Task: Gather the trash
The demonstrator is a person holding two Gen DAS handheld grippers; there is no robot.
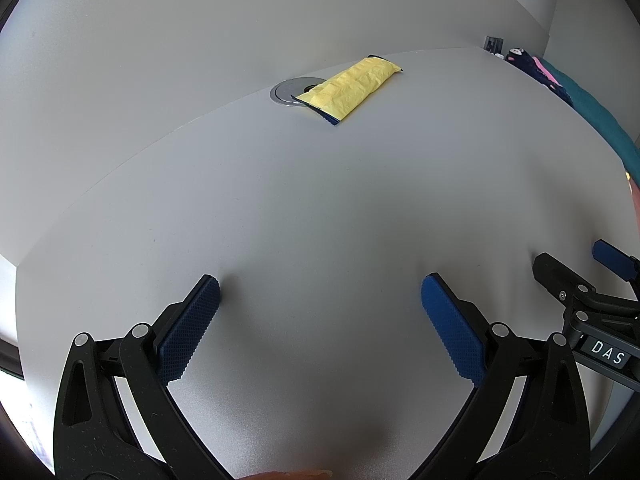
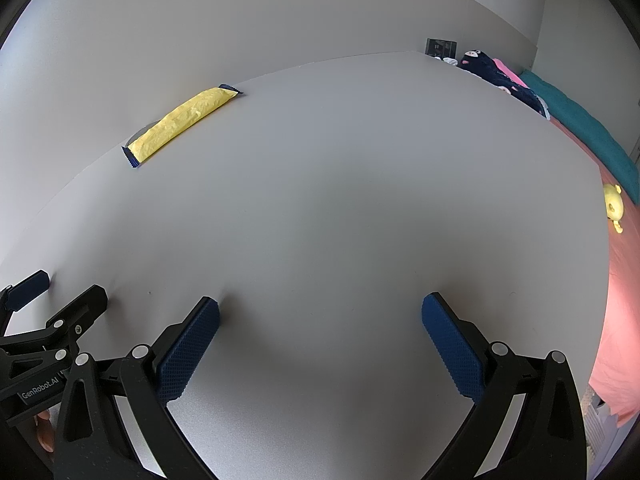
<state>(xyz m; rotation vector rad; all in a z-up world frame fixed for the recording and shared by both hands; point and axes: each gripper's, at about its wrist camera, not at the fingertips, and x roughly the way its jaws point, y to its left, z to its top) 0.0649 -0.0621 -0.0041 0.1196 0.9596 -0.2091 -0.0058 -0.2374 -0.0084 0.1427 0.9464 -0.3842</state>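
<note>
**A:** Where does the trash lie from the two tools?

**B:** There is one piece, a yellow wrapper (image 1: 349,89) with dark blue crimped ends. It lies flat on the grey table (image 1: 320,208), at the far edge by the wall, with one end resting over a round metal grommet (image 1: 285,92) set into the table top. Take that grommet as the mark: the wrapper runs from it away to the right and slightly farther back.

**A:** And the long axis?

**B:** It is slanted. In the left wrist view the near end sits on the grommet and the far end points up and to the right. In the right wrist view the same wrapper (image 2: 182,122) sits well off to the left, again slanting.

**A:** Which tool is closer?

**B:** I judge the left hand-held gripper (image 1: 320,320) the nearer one. The wrapper lies almost straight ahead of it, only a little right of centre. The right hand-held gripper (image 2: 320,340) would have to cross leftward over its partner's side.

**A:** How do the jaws stand?

**B:** Both are spread wide with nothing between them, resting low over bare table, well apart from the grommet.

**A:** So the approach?

**B:** Probably forward with the left, turning the wrist so the pads close across the wrapper's narrow width.
</note>
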